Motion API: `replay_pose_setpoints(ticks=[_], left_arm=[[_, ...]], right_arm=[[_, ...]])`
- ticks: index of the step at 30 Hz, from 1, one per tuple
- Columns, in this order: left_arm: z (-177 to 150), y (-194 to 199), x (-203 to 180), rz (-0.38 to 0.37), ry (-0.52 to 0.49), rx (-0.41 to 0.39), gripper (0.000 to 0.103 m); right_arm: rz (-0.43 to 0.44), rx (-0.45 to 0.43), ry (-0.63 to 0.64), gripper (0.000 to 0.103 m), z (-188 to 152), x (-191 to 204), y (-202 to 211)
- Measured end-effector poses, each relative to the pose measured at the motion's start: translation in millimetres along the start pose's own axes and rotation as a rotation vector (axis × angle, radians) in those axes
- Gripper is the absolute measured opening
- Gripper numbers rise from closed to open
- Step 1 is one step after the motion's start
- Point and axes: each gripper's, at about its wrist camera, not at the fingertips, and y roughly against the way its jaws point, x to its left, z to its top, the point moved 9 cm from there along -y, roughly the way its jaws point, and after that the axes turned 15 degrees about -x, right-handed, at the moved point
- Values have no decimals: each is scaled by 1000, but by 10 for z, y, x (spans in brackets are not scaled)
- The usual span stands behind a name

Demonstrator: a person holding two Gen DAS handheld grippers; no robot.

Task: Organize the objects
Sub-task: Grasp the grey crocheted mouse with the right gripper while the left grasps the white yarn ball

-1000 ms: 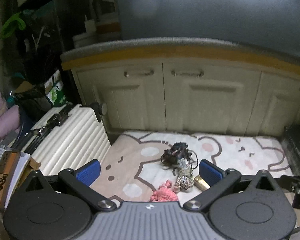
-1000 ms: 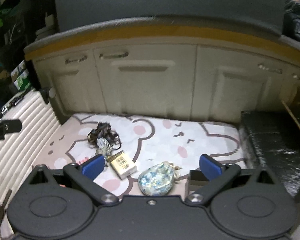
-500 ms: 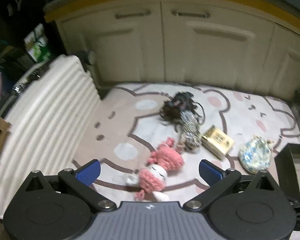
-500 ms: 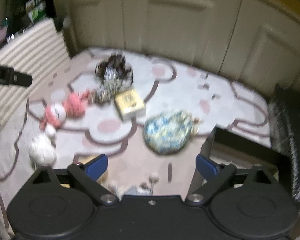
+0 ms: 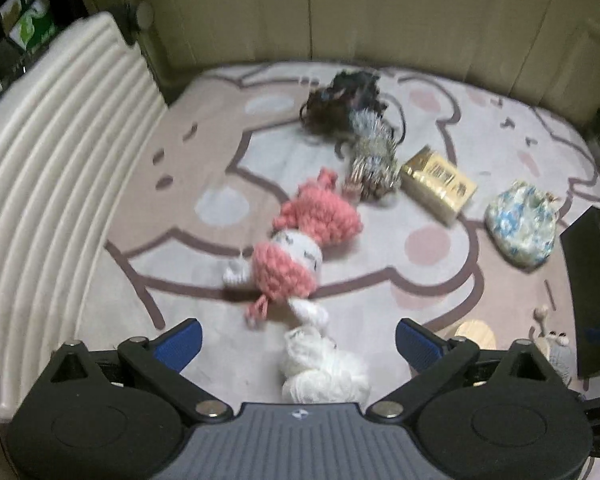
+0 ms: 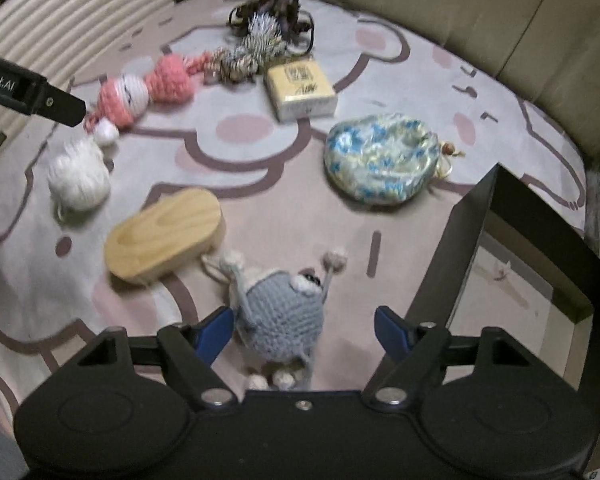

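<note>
Several small objects lie on a bear-print mat (image 5: 188,264). A pink crochet doll (image 5: 300,236) (image 6: 140,88) lies mid-mat with a white yarn ball (image 5: 324,368) (image 6: 78,176) beside it. A gold box (image 5: 438,186) (image 6: 302,88), a blue floral pouch (image 5: 520,226) (image 6: 380,160), a tinsel bundle (image 5: 370,160) and a dark cord tangle (image 5: 340,100) lie farther back. A wooden oval block (image 6: 164,236) and a grey crochet toy (image 6: 284,312) lie near my right gripper (image 6: 304,330), which is open around the toy. My left gripper (image 5: 298,344) is open above the yarn ball.
A black open box (image 6: 512,272) stands at the right edge of the mat. A white ribbed suitcase (image 5: 48,184) lies along the left. Cream cabinet doors (image 5: 340,8) close off the back.
Both grippers have tilted down and moved closer to the mat. The yarn ball, wooden block and grey toy have come into view.
</note>
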Motion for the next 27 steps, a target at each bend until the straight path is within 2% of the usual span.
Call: replay_pose_setpoints(ticks=[4, 9, 14, 19, 23, 27], left_arm=[[-144, -131, 23, -7, 20, 75, 90], [-311, -304, 87, -13, 75, 159, 83], [-418, -410, 70, -52, 157, 215, 83], [-467, -484, -4, -84, 197, 252, 78], [-505, -510, -116, -128, 190, 285, 62], [-495, -496, -214, -159, 155, 283, 44]], right_arm=[[20, 17, 27, 76, -40, 54, -46], [46, 48, 47, 65, -70, 141, -108], [37, 92, 70, 51, -130, 171, -175], [45, 96, 44, 48, -138, 133, -182], [49, 98, 47, 46, -144, 128, -178], [42, 90, 20, 46, -110, 102, -158]])
